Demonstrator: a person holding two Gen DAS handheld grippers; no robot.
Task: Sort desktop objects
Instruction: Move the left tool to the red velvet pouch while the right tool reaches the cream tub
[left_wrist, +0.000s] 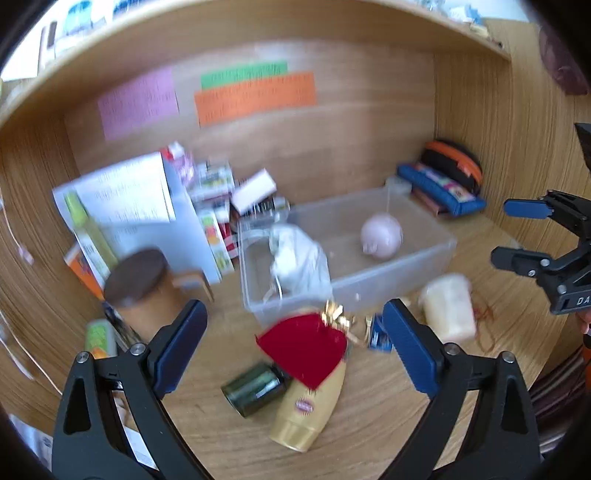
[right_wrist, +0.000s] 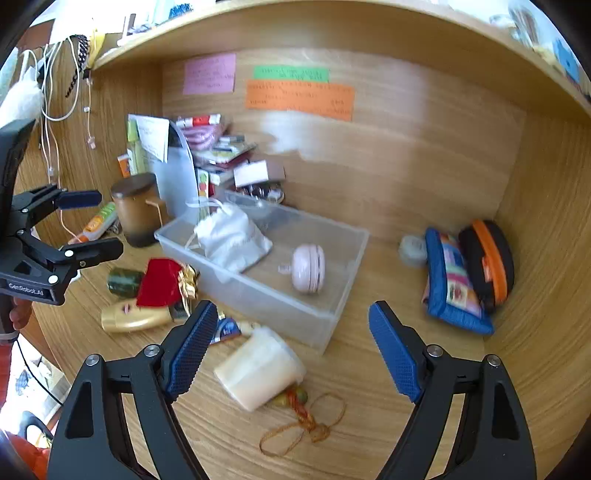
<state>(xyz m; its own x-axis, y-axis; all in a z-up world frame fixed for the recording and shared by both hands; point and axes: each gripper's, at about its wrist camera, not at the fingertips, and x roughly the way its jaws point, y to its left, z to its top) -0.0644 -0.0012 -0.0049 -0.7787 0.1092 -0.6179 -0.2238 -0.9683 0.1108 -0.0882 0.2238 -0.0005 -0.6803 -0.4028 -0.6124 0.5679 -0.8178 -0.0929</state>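
A clear plastic bin (left_wrist: 428, 254) (right_wrist: 258, 295) stands on the wooden desk and holds a white drawstring pouch (left_wrist: 295, 258) (right_wrist: 232, 236) and a pink yo-yo (left_wrist: 382, 236) (right_wrist: 308, 267). In front of it lie a red pouch with a gold bow (left_wrist: 306, 349) (right_wrist: 160, 282), a gold bottle (left_wrist: 306, 406) (right_wrist: 136, 319), a dark green jar (left_wrist: 255, 387) (right_wrist: 123, 282), a small blue packet (left_wrist: 378, 334) (right_wrist: 225, 328) and a cream tub (left_wrist: 448, 308) (right_wrist: 258, 367). My left gripper (left_wrist: 295, 347) (right_wrist: 90, 225) is open above the red pouch. My right gripper (right_wrist: 288, 350) (left_wrist: 511, 232) is open over the cream tub.
An orange cord with beads (right_wrist: 303, 421) lies by the tub. A brown lidded jar (left_wrist: 142, 288) (right_wrist: 138, 208), papers and small boxes (left_wrist: 218, 206) crowd the back left. A blue pouch (right_wrist: 450, 284) and a black-orange case (right_wrist: 487, 266) lean at the right wall.
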